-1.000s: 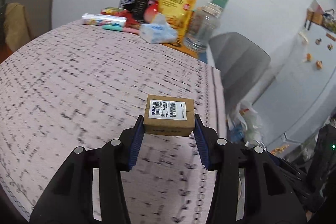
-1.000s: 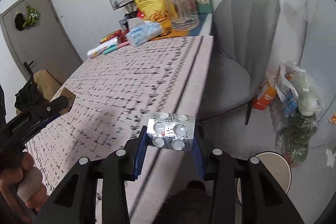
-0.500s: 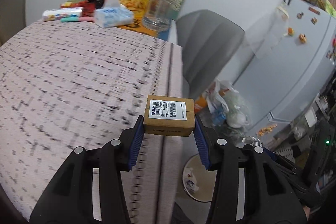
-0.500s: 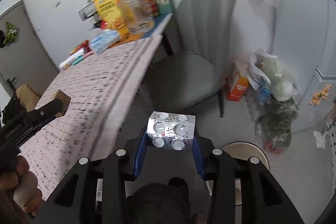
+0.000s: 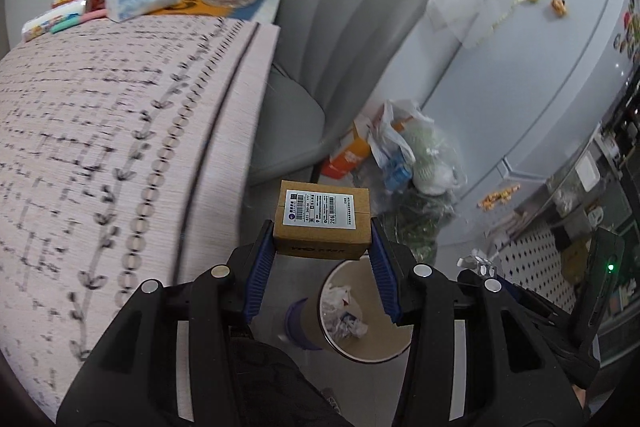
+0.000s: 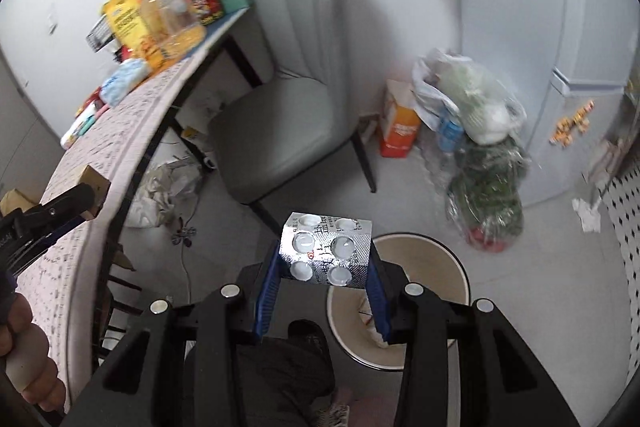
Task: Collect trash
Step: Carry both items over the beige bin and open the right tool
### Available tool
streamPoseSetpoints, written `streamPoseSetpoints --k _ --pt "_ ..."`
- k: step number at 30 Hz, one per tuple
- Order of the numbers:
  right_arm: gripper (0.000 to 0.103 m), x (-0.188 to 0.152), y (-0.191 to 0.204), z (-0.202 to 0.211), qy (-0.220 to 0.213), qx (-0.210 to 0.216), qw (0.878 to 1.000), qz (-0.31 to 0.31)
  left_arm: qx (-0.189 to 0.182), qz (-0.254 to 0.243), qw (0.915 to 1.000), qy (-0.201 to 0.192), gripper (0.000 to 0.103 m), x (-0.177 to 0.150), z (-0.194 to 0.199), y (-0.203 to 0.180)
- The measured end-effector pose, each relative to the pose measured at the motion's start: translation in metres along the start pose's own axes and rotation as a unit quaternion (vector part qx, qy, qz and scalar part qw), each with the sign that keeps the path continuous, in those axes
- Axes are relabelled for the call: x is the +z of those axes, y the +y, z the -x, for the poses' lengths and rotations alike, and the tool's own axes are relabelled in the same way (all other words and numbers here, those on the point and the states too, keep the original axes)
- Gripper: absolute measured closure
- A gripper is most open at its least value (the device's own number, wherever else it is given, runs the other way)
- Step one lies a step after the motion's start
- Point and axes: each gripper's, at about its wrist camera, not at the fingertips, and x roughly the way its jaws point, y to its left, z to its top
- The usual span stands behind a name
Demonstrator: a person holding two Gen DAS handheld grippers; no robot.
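Left wrist view showed a small cardboard box (image 5: 322,223) with a white barcode label clamped between the blue pads of the left gripper (image 5: 322,247), held in the air past the table's edge and directly above a round waste bin (image 5: 362,311) on the floor. Crumpled white paper lay inside that bin. To the left spread the table (image 5: 100,131) with its pink patterned cloth, and beyond it a grey chair (image 5: 336,39).

Right wrist view showed a silver blister pack (image 6: 325,251), its pockets mostly pressed out, pinched at both sides by the right gripper (image 6: 325,273), above the near rim of the same bin (image 6: 452,283). The left gripper (image 6: 60,211) appeared at the far left with the box (image 6: 94,183) over the table edge. Bags of rubbish (image 6: 476,131) leaned against the wall beside the chair (image 6: 288,99).
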Motion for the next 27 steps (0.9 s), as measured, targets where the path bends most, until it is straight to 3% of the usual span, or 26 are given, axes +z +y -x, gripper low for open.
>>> streamPoseSetpoints --k 16,24,27 --pt "0.064 -0.016 -0.073 -0.041 0.028 -0.007 0.998 -0.051 0.002 -0.029 0.9977 0.061 0.057 -0.022 -0.055 -0.043" --pt "0.062 -0.010 -0.092 -0.046 0.013 0.001 0.997 -0.074 0.004 -0.032 0.9967 0.075 0.057 -0.029 -0.066 -0.049" --pt "0.040 -0.007 -0.098 -0.042 -0.002 0.014 0.996 -0.084 0.001 -0.037 0.9960 0.081 0.057 -0.032 -0.071 -0.055"
